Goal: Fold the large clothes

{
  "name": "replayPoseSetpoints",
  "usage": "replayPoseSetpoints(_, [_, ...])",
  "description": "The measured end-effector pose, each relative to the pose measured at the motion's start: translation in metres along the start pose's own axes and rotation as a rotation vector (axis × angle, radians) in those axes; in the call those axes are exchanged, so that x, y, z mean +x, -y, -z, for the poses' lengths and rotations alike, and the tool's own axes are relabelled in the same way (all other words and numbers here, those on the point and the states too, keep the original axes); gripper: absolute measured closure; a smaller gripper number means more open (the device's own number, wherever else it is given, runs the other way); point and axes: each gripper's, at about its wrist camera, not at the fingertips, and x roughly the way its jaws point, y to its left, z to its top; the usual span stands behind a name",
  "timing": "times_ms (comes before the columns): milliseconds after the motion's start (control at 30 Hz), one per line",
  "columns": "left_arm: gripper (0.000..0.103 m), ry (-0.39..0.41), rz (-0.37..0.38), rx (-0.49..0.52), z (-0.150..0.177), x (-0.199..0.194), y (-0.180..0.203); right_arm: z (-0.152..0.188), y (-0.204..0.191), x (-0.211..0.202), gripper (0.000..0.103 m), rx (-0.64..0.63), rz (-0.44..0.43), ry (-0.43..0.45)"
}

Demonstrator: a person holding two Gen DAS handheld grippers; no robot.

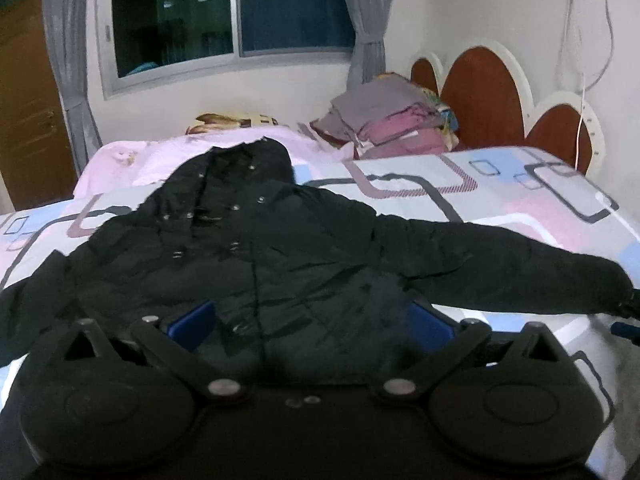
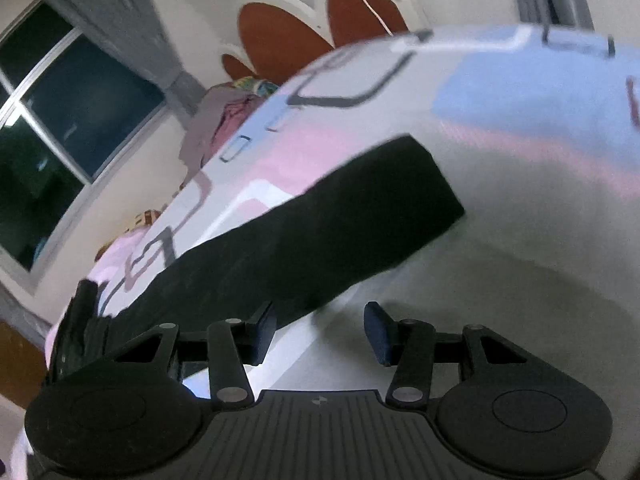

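Note:
A black padded jacket [image 1: 256,240] with snap buttons lies spread flat on the patterned bed [image 1: 500,192], hood toward the far side, both sleeves stretched out. My left gripper [image 1: 312,320] is open, its blue fingertips [image 1: 192,322] wide apart over the jacket's lower hem. The right sleeve [image 2: 320,236] shows in the right wrist view, its cuff end lying on the sheet [image 2: 520,160]. My right gripper [image 2: 320,336] is open and empty just short of the sleeve, near its lower edge. The view is tilted and blurred.
A stack of folded grey and pink clothes [image 1: 392,120] sits at the head of the bed by the brown and white headboard [image 1: 484,100]. A pink blanket [image 1: 132,160] lies at the far left. A window [image 1: 228,12] with grey curtains is behind.

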Motion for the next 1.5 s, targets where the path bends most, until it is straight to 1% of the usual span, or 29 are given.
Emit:
replayPoseSetpoints(100, [0.000, -0.024, -0.002, -0.005, -0.006, 0.015, -0.003, 0.000, 0.008, 0.007, 0.053, 0.039, -0.004, 0.013])
replayPoseSetpoints(200, [0.000, -0.037, -0.022, -0.050, -0.013, 0.025, -0.017, -0.006, 0.018, 0.012, 0.054, 0.118, -0.028, 0.028])
replayPoseSetpoints(300, [0.000, -0.044, -0.018, -0.089, -0.018, 0.031, -0.039, -0.010, 0.009, 0.016, 0.054, 0.094, 0.005, 0.043])
replayPoseSetpoints(400, [0.000, -0.040, -0.028, -0.088, -0.021, 0.033, -0.059, -0.012, 0.004, 0.020, 0.054, 0.099, 0.020, 0.058])
replayPoseSetpoints(433, [0.000, -0.037, -0.035, -0.084, -0.023, 0.034, -0.065, -0.014, -0.001, 0.022, 0.060, 0.081, 0.031, 0.058])
replayPoseSetpoints(467, [0.000, -0.037, -0.044, -0.077, -0.023, 0.035, -0.073, -0.015, -0.008, 0.021, 0.086, 0.052, 0.042, 0.051])
replayPoseSetpoints(500, [0.000, -0.039, -0.056, -0.066, -0.024, 0.036, -0.082, -0.015, -0.019, 0.020, 0.089, 0.020, 0.057, 0.059])
replayPoseSetpoints(533, [0.000, -0.043, -0.067, -0.055, -0.024, 0.037, -0.090, -0.015, -0.030, 0.014, 0.089, -0.017, 0.070, 0.079])
replayPoseSetpoints(567, [0.000, -0.051, -0.070, -0.047, -0.025, 0.039, -0.101, -0.014, -0.046, 0.004, 0.092, -0.066, 0.068, 0.106])
replayPoseSetpoints(633, [0.000, -0.051, -0.050, -0.060, -0.026, 0.042, -0.126, -0.009, -0.078, -0.011, 0.095, -0.145, 0.032, 0.148])
replayPoseSetpoints(667, [0.000, -0.055, -0.056, -0.075, -0.026, 0.044, -0.138, -0.004, -0.099, -0.018, 0.095, -0.199, 0.013, 0.163])
replayPoseSetpoints(733, [0.000, -0.050, -0.076, -0.106, -0.027, 0.046, -0.166, 0.014, -0.145, -0.030, 0.095, -0.322, -0.045, 0.179])
replayPoseSetpoints(800, [0.000, -0.045, -0.096, -0.130, -0.027, 0.045, -0.189, 0.040, -0.193, -0.036, 0.095, -0.441, -0.114, 0.177])
replayPoseSetpoints(867, [0.001, -0.035, -0.081, -0.138, -0.026, 0.040, -0.209, 0.069, -0.235, -0.037, 0.095, -0.523, -0.184, 0.151])
replayPoseSetpoints(967, [0.007, -0.027, -0.047, -0.158, -0.022, 0.036, -0.232, 0.119, -0.288, -0.026, 0.095, -0.628, -0.253, 0.088])
replayPoseSetpoints(1033, [0.014, -0.037, -0.030, -0.184, -0.018, 0.036, -0.245, 0.153, -0.314, -0.017, 0.095, -0.678, -0.284, 0.040])
replayPoseSetpoints(1167, [0.015, -0.055, -0.029, -0.222, -0.005, 0.036, -0.261, 0.216, -0.354, -0.002, 0.095, -0.771, -0.329, -0.048])
replayPoseSetpoints(1267, [0.015, -0.069, -0.023, -0.260, 0.008, 0.035, -0.270, 0.253, -0.375, 0.011, 0.095, -0.833, -0.341, -0.107])
replayPoseSetpoints(1367, [0.015, -0.088, -0.003, -0.293, 0.019, 0.036, -0.273, 0.281, -0.386, 0.029, 0.095, -0.868, -0.336, -0.164])
replayPoseSetpoints(1400, [0.015, -0.092, 0.001, -0.295, 0.022, 0.036, -0.272, 0.284, -0.388, 0.040, 0.095, -0.874, -0.337, -0.181])
replayPoseSetpoints(1467, [0.014, -0.099, 0.008, -0.302, 0.027, 0.038, -0.270, 0.293, -0.392, 0.047, 0.095, -0.893, -0.323, -0.181])
replayPoseSetpoints(1500, [0.013, -0.101, 0.012, -0.305, 0.028, 0.038, -0.268, 0.297, -0.395, 0.048, 0.084, -0.922, -0.306, -0.171])
